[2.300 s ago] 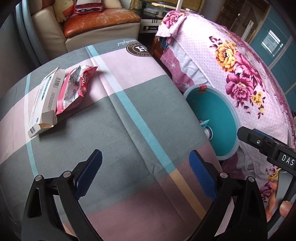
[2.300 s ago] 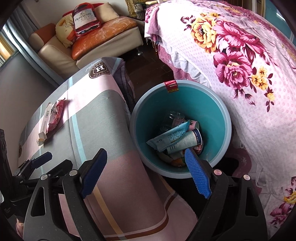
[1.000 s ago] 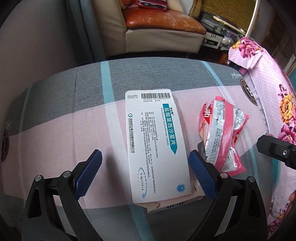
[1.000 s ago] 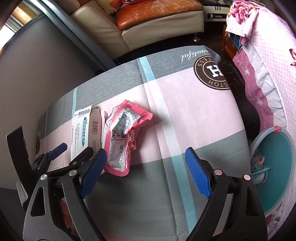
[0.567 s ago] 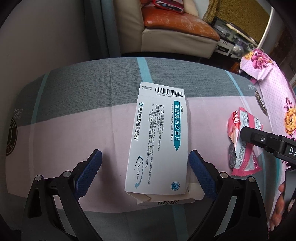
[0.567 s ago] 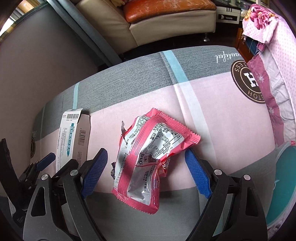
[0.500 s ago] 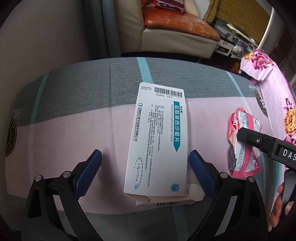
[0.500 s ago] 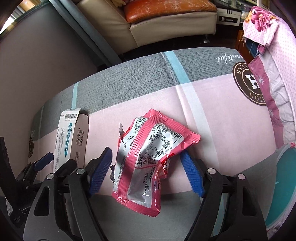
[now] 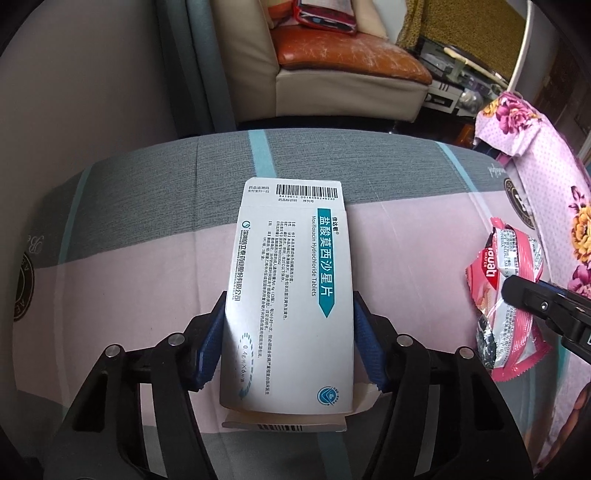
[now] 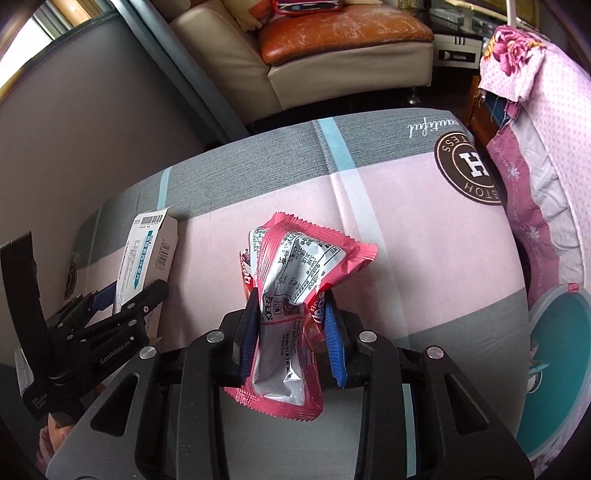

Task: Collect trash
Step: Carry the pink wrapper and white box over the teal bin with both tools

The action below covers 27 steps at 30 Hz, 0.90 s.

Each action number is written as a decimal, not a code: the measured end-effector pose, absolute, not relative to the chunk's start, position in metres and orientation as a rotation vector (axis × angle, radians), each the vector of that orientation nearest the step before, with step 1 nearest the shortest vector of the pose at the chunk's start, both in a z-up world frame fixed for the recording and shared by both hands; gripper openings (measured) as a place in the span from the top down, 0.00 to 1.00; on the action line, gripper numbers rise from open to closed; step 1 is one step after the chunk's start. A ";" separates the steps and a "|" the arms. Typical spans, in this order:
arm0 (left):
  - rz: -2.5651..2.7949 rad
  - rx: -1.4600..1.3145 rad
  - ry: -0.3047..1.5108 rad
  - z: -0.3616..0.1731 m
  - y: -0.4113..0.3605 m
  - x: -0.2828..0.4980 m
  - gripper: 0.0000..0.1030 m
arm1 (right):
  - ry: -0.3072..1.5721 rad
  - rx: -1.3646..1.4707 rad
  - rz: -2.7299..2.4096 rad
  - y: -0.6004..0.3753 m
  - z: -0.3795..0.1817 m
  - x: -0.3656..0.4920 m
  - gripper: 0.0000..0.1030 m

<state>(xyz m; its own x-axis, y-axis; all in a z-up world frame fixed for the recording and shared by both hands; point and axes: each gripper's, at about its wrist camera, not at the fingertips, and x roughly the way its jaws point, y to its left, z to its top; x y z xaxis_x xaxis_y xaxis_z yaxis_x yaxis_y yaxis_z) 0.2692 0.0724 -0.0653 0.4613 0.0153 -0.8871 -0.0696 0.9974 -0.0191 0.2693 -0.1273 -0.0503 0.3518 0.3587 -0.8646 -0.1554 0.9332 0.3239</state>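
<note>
A white medicine box (image 9: 291, 295) with teal print lies on the pink and grey table cloth (image 9: 147, 258). My left gripper (image 9: 288, 343) is shut on the box, blue pads against its two long sides. The box also shows in the right wrist view (image 10: 147, 254), at the left. A pink and silver wafer wrapper (image 10: 291, 295) is pinched and crumpled between the pads of my right gripper (image 10: 291, 328). The wrapper also shows in the left wrist view (image 9: 506, 291), at the right edge, with the right gripper's black finger on it.
A teal trash bin (image 10: 557, 350) stands on the floor at the table's right edge, with trash in it. A floral bedspread (image 10: 546, 122) lies to the right. A sofa with an orange cushion (image 10: 343, 33) stands beyond the table. A grey wall (image 9: 74, 110) is at the left.
Both grippers have closed: the left on the medicine box, the right on the pink wrapper, which is now squeezed and crumpled. Before that both moved from the bin side to this trash.
</note>
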 end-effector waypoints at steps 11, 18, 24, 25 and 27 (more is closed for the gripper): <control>-0.049 -0.016 1.070 -0.044 0.017 0.214 0.39 | 1.130 0.258 0.319 -0.180 -0.037 0.211 0.70; -0.123 0.001 1.065 -0.032 -0.029 0.179 0.39 | 1.086 0.306 0.284 -0.224 -0.024 0.168 0.70; -0.161 0.031 1.060 -0.024 -0.065 0.154 0.39 | 1.051 0.355 0.251 -0.261 -0.020 0.134 0.70; -0.165 0.038 1.058 -0.023 -0.071 0.151 0.39 | 1.044 0.361 0.244 -0.268 -0.019 0.129 0.70; -0.176 0.052 1.056 -0.021 -0.083 0.145 0.39 | 1.032 0.375 0.232 -0.280 -0.019 0.120 0.70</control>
